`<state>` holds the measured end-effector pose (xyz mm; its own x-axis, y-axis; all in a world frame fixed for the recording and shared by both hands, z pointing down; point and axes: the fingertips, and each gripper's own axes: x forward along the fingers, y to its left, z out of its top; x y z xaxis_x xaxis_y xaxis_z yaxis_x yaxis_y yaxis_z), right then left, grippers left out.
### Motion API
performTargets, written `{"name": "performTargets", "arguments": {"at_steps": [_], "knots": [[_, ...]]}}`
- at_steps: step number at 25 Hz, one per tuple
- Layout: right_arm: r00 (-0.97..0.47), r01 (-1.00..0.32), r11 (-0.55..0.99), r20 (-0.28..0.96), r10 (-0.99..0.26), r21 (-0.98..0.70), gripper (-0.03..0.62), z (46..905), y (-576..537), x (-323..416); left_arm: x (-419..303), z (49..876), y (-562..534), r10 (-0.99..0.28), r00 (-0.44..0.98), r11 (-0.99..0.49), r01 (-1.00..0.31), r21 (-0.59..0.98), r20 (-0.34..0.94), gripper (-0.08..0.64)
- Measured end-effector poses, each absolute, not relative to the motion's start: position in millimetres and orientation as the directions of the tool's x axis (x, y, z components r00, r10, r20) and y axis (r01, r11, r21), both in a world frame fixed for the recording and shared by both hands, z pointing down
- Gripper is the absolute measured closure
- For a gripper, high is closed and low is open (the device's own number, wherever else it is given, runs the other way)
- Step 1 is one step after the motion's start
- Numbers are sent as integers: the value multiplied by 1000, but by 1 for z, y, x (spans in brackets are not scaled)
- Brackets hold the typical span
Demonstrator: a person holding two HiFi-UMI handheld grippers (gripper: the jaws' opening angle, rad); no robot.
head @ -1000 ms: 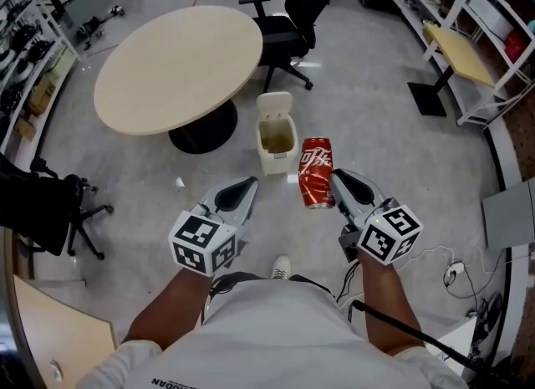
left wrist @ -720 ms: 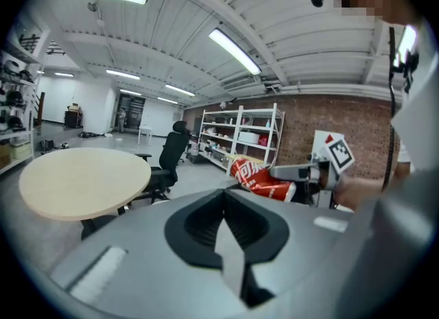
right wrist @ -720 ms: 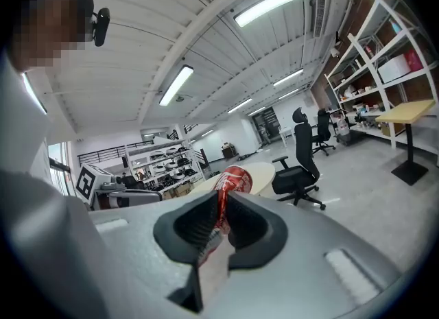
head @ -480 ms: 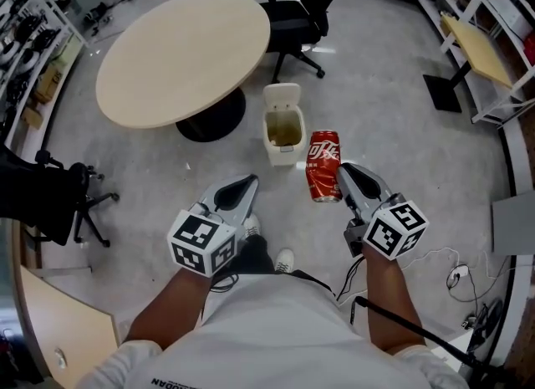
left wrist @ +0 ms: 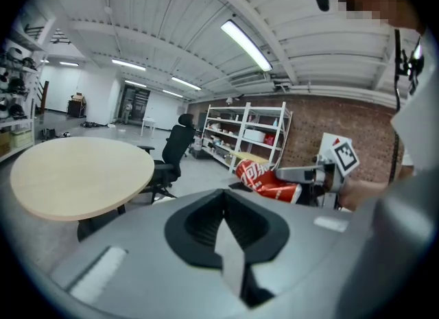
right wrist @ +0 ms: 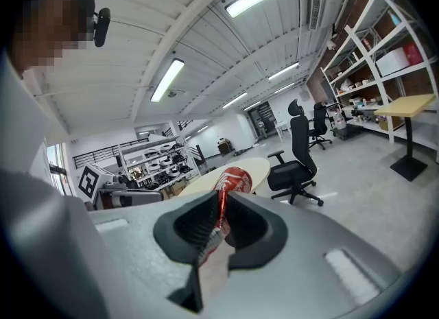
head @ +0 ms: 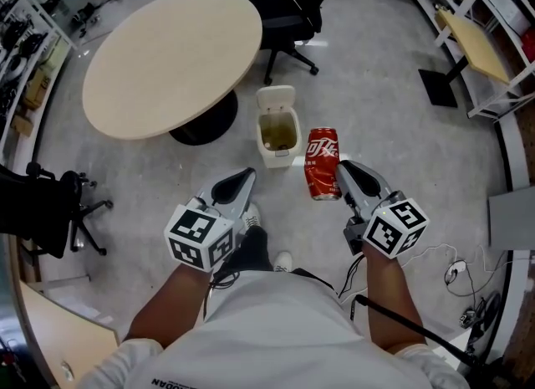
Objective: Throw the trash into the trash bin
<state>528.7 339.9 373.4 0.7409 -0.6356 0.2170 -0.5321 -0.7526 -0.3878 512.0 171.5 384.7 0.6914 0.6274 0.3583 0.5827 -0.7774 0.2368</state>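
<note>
Now: your right gripper (head: pixel 341 171) is clamped on the dented red can (head: pixel 322 175), which is in the air just right of the trash bin (head: pixel 277 158). The bin's lid stands open. Your left gripper (head: pixel 245 180) sits on your side of the bin, slightly to its left, jaws together with nothing between them.

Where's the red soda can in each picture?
Head view: the red soda can is near the middle, in the right gripper, just right of the white trash bin.
Left gripper view: right of centre, tipped sideways.
Right gripper view: dead centre, pinched between the jaws.
Shared landmark: the round table.
</note>
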Motion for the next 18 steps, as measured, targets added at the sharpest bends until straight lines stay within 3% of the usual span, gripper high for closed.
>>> {"name": "performTargets", "arguments": {"at_steps": [18], "knots": [[732,-522,-776,280,-621,-355,552,379,308,608,595,392,144,653,665,-756,607,247,363,551]]}}
